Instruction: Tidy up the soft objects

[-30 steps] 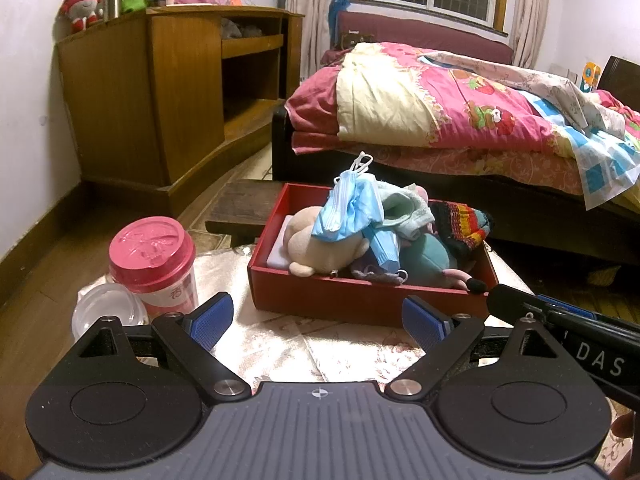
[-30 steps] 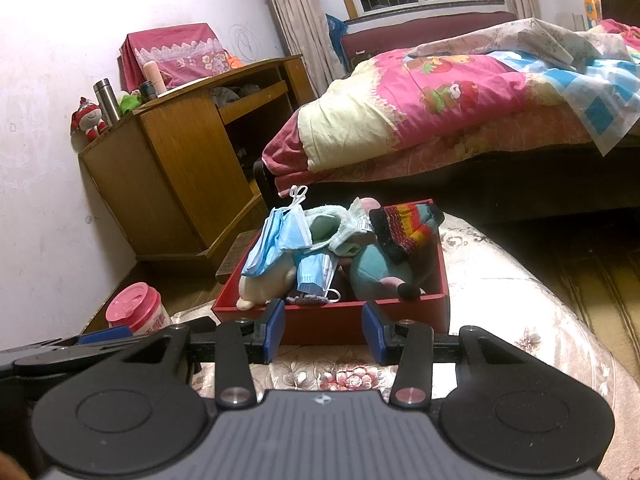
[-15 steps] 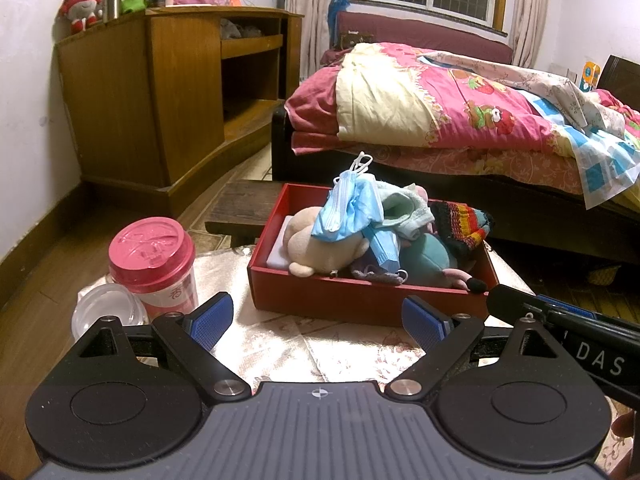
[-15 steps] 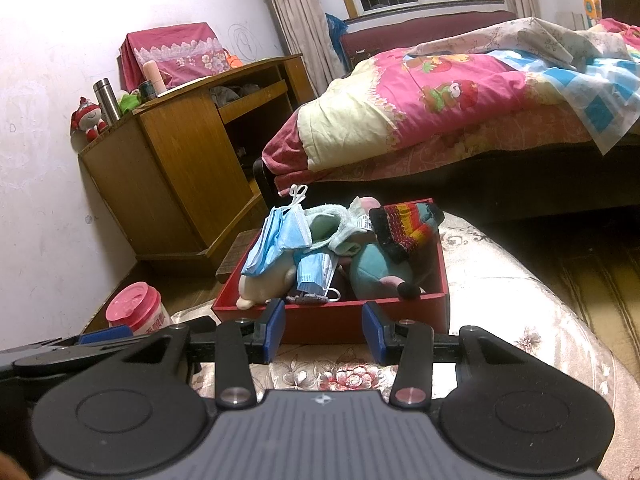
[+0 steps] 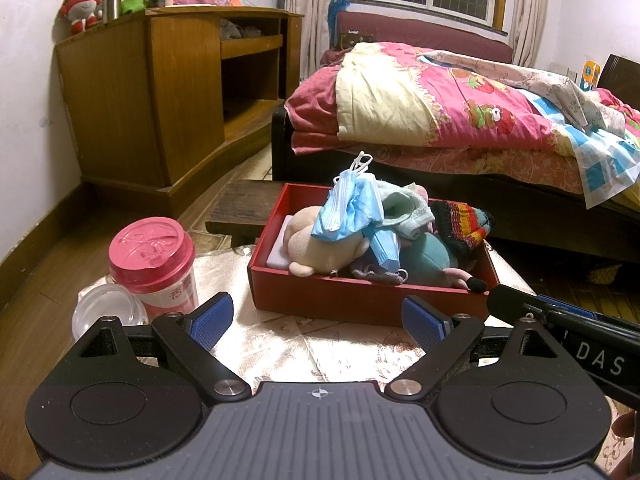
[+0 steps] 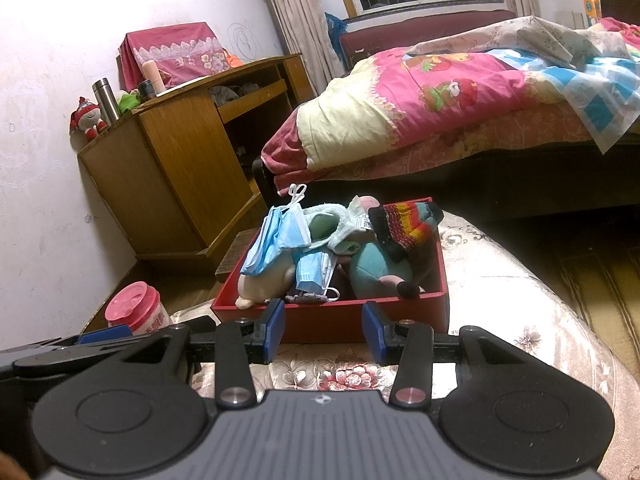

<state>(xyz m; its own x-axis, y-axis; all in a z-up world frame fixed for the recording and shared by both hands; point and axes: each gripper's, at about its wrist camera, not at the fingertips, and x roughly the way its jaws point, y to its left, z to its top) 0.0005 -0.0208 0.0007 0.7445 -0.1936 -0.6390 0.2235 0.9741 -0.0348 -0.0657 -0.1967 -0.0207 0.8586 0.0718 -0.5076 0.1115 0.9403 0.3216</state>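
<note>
Red box [image 5: 352,300] sits heaped with masks [image 5: 352,210] and stuffed toys [image 6: 372,268]; left gripper [image 5: 318,320] and right gripper [image 6: 324,330] hover before it, fingers apart, empty.

White letters "DAS" readable on black body of right gripper [image 5: 600,344], lower right of left wrist view. Red characters on pink-lidded cup [image 5: 154,264]: illegible.

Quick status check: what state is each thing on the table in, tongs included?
Left tongs: open, empty, short of the box.
Right tongs: open, empty, at the box's near wall.
Red box: lidless, heaped full.
Blue face masks: draped on top of the heap.
Striped knit: hanging over the box's right rim.
Pink-lidded cup: upright, lid on.
</note>
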